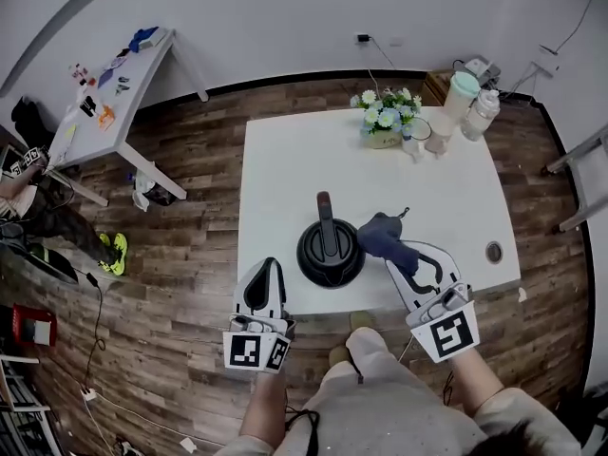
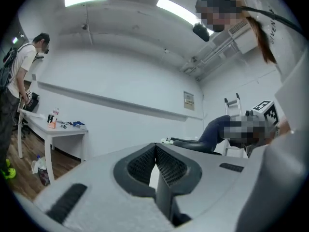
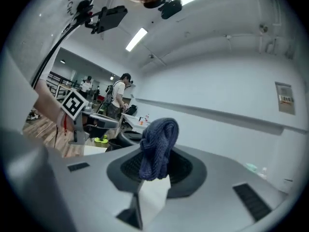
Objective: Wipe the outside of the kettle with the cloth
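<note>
A black kettle [image 1: 330, 250] stands near the front edge of a plain white table [image 1: 285, 160], beside a dark blue knitted cloth [image 1: 381, 232]. The left gripper [image 1: 269, 266] and right gripper [image 1: 404, 255] are pale grey with black ribbed pads, each bearing black-and-white square markers [image 1: 453, 335]. At the table's far edge, white and pale blue flowers [image 1: 385, 112] show green leaves. The floor [image 1: 190, 255] is brown wood planking, the wall [image 1: 285, 17] white.

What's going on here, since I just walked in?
A person at a white table holds a tool in each hand. The right tool is shut on a dark blue cloth, held beside a black kettle. The left tool is shut and empty, near the table's front edge. Whether cloth touches kettle is unclear.
</note>
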The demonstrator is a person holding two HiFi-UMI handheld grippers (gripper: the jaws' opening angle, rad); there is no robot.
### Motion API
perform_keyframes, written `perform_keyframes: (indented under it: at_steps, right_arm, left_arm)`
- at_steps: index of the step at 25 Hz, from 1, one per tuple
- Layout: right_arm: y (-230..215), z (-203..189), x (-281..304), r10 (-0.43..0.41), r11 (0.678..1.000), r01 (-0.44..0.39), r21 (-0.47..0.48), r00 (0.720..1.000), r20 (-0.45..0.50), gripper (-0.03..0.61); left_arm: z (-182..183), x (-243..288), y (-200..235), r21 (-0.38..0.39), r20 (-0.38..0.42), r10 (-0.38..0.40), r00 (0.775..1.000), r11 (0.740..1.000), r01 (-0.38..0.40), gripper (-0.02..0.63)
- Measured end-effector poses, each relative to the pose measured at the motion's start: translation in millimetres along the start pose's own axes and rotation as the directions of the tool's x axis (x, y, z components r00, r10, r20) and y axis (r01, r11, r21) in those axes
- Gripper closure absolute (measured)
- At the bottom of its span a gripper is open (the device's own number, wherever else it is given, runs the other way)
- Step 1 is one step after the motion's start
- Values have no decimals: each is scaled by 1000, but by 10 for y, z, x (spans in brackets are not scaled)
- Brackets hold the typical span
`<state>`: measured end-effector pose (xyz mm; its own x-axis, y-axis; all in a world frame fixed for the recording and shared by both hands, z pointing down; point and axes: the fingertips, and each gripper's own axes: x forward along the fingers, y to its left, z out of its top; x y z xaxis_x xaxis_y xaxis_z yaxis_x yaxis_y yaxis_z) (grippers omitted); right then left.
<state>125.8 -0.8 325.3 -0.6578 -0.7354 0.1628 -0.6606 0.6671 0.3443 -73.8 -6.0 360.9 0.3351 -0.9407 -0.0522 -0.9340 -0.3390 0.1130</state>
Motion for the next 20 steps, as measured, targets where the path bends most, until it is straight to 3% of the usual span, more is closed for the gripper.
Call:
perform_keyframes:
  at_steps: [5,10,20]
  right_arm:
    - [159,-491,290,92,995,-96,-17,981,-173,506]
    - [278,-966,320,202,975,-178,135,960,-191,506]
    - [554,-1566,479,312,939,-251,233,910,-275,506]
  left_arm:
    - [-27,254,49,-3,-9,15,1000,1000,-15,607]
    - [-245,409,33,-25,-28,4,1000,1000,-5,607]
    - [-477,515,114,-47,-37,41,998,998,-43,607]
